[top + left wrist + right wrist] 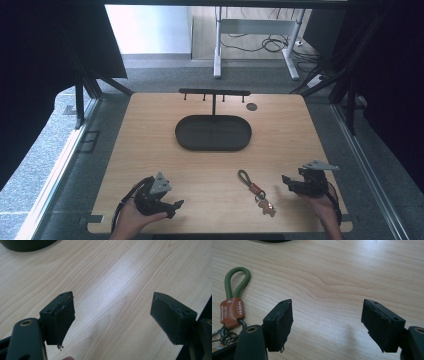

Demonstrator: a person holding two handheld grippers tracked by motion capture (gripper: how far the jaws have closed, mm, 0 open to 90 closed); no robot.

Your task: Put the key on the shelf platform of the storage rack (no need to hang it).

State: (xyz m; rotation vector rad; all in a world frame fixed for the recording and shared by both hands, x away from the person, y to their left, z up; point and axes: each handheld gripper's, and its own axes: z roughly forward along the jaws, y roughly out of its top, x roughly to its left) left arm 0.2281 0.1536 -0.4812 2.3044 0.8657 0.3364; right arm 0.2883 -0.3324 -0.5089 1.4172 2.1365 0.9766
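Keychain (256, 192) (green cord loop, brown leather tab): flat on wooden table (150, 150), just left of right gripper (289, 183), untouched. 2 grippers, left gripper (176, 206) included: jaws spread, empty. Black oval tray (213, 133) farther back.

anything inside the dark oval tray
The dark oval tray looks empty; only its stand's post rises from the back edge. Its near rim hides a sliver of the floor.

Tray (213, 133) black; keychain (234, 297) green loop, brown tag; table (150, 145) pale woodgrain
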